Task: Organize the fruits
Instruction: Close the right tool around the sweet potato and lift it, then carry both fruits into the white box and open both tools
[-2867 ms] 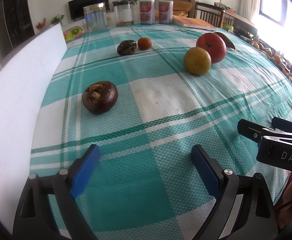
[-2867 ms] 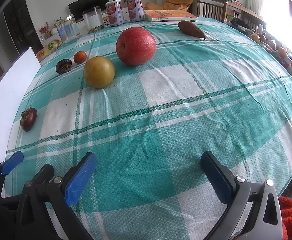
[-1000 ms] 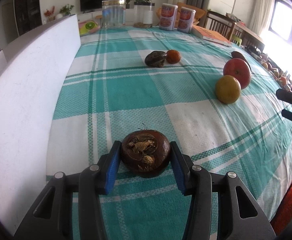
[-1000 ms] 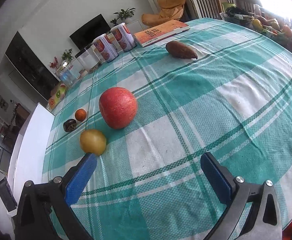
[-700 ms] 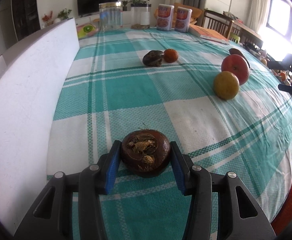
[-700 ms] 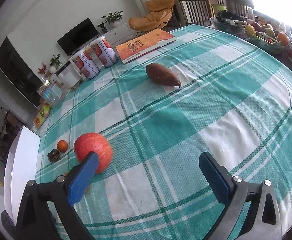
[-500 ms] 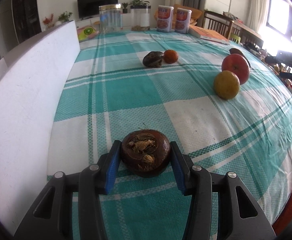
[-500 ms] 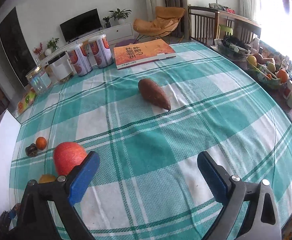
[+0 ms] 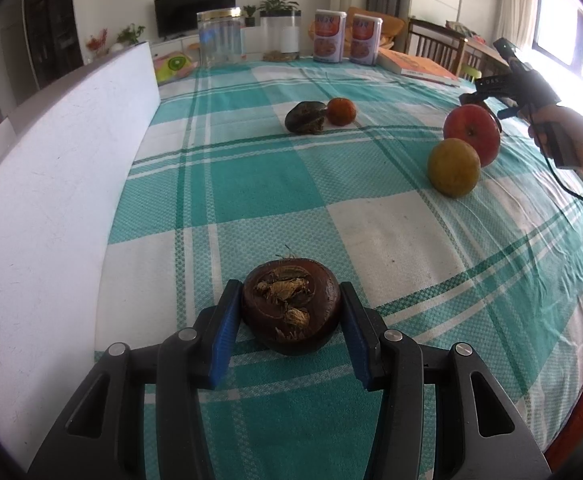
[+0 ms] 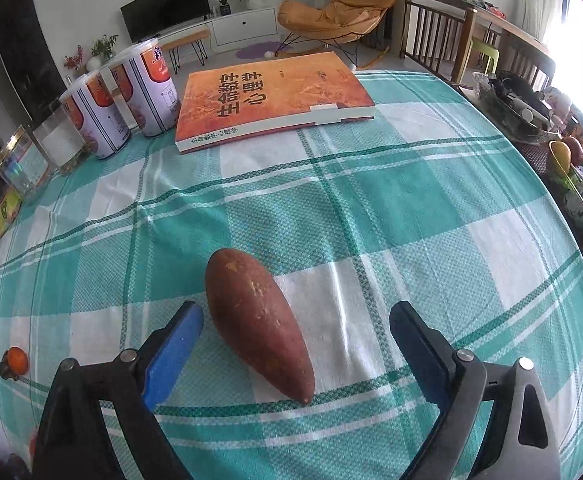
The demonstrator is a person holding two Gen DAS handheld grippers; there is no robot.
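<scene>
Left wrist view: left gripper [image 9: 287, 320] clamped on the dark brown fruit [image 9: 290, 305], near on the checked cloth [image 9: 251, 184], pads square on both flanks for a steady lift. Right wrist view: right gripper [image 10: 295, 344] closing astride the sweet potato [image 10: 257, 322], not yet pressing, fingers set across its narrow width.

Woven checked tablecloth [image 10: 371, 208], glossy paperback book [image 10: 267, 96], matt rough-skinned sweet potato [image 10: 255, 320]
</scene>
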